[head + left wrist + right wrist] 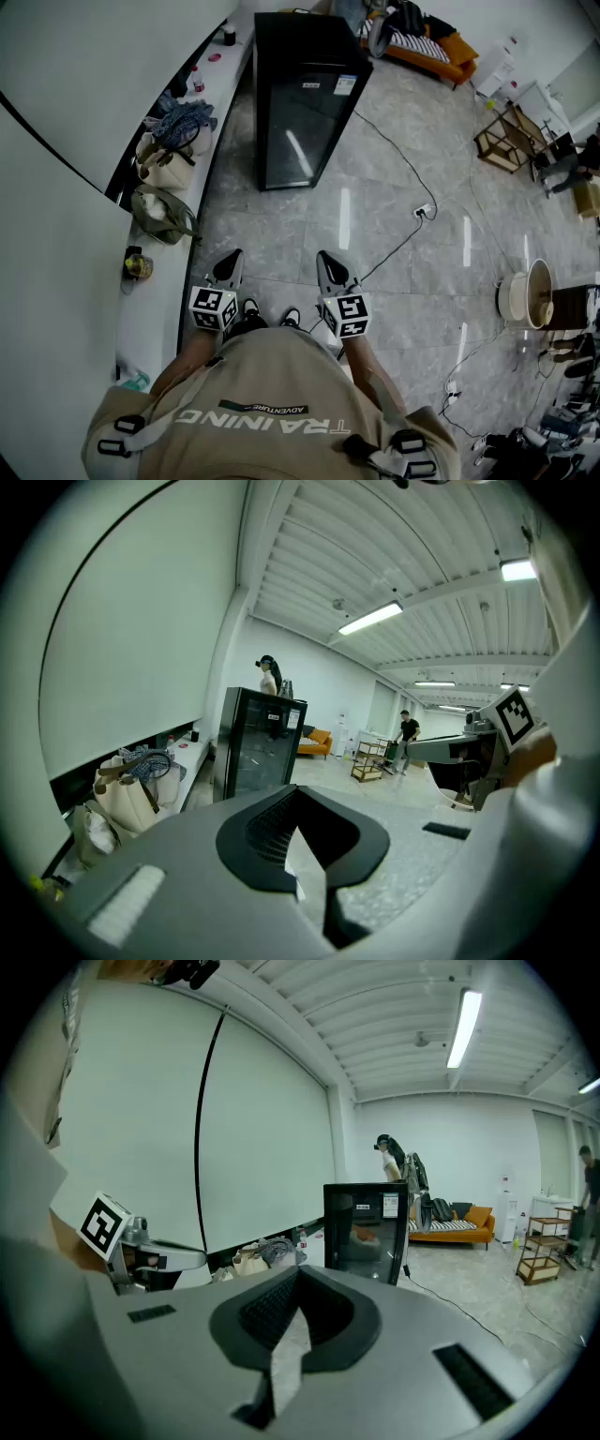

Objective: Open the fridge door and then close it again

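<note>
Leftmost, white surface (150, 309) along the wall. It carries, near to far:
- small yellow item (138, 267)
- olive bag (161, 214)
- beige tote (164, 167)
- blue patterned cloth (183, 120)
- small bottle (197, 82)

Left gripper (232, 255): held low in front of the person's tan shirt (272, 394), over bare floor tiles, just right of the surface's edge. Marker cube at its rear. Its fingers (258, 829) are pressed together at the tips, with nothing between them.

Right gripper (325, 257): near the left one, pointing the same way, also over bare tiles. Its fingers (253, 1312) are likewise drawn together and hold nothing.

Fridge (305, 98): black, upright, with a glass door facing the grippers. The door is shut, with a white label (344, 84) at one upper corner. The unit stands beside the far stretch of the surface, well apart from both grippers and touched by neither.

Cable (405, 161): dark, running from beside the fridge across the tiles to a white power strip (424, 212).

Further right:
- orange sofa (441, 52) beyond the fridge
- wooden cart (506, 141)
- white round vessel (514, 298) on the floor near the right edge
</note>
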